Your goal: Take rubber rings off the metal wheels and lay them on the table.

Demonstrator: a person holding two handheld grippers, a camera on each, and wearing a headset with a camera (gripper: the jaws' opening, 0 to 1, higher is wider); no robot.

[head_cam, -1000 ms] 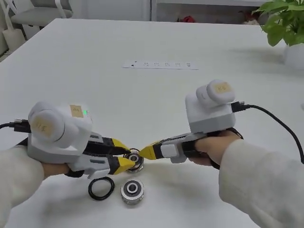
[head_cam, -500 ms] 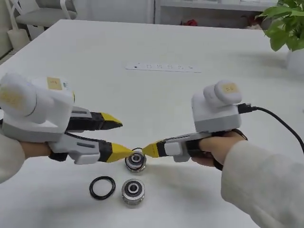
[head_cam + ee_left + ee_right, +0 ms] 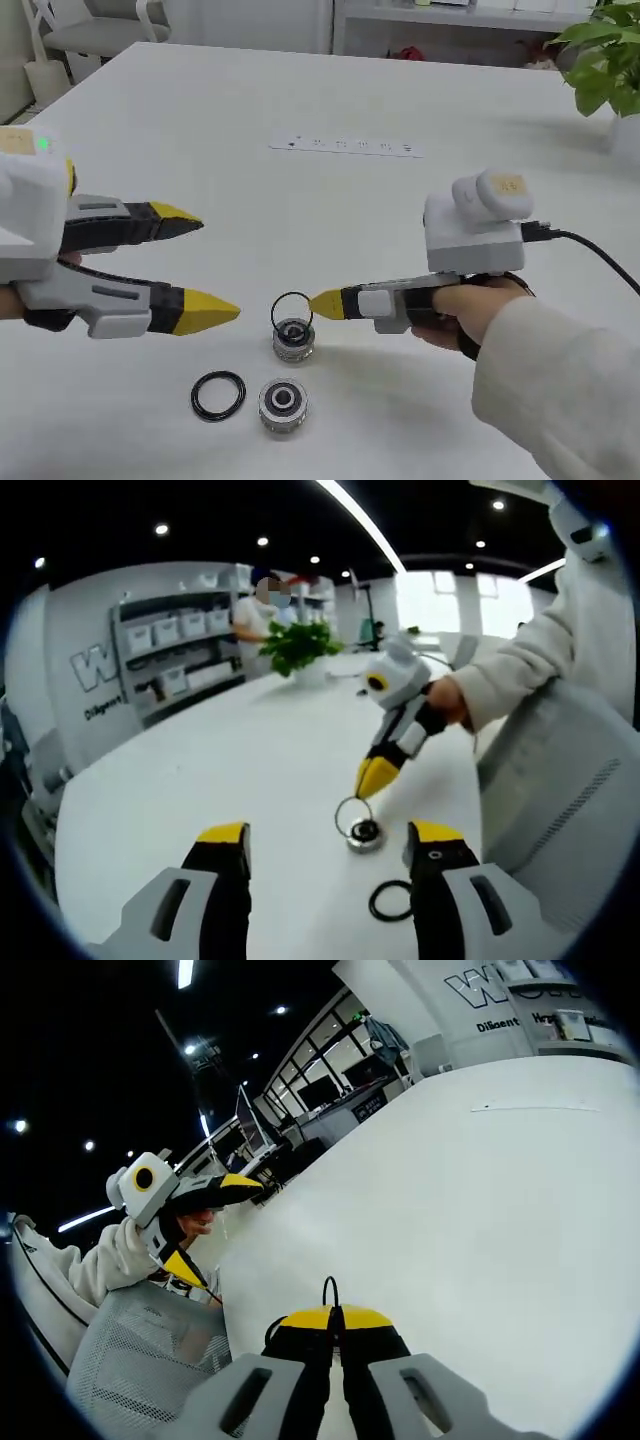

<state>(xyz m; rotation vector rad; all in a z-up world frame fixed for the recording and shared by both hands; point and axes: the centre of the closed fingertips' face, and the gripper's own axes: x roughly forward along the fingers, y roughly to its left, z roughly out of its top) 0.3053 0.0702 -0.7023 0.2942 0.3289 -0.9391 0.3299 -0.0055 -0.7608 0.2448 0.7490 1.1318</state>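
Observation:
My right gripper (image 3: 318,303) is shut on a thin black rubber ring (image 3: 291,308), which stands upright just above a metal wheel (image 3: 292,341) on the white table (image 3: 300,210). In the right gripper view the ring (image 3: 329,1291) pokes out as a thin loop past the shut yellow tips (image 3: 336,1320). My left gripper (image 3: 218,267) hangs open to the left of that wheel, holding nothing. A second wheel (image 3: 283,403) sits nearer me, with a loose ring (image 3: 218,394) lying flat to its left. The left gripper view shows the wheel (image 3: 364,836), the lifted ring (image 3: 351,811) and the loose ring (image 3: 390,900) beyond my open left gripper (image 3: 330,840).
A white power strip (image 3: 343,145) lies across the table's middle. A potted plant (image 3: 610,60) stands at the far right, and a black cable (image 3: 590,262) trails from the right gripper. Chairs stand beyond the far left corner.
My left gripper has let go of the wheel, opened and pulled back to the left. The right gripper has stayed shut, and the ring now stands free above the wheel.

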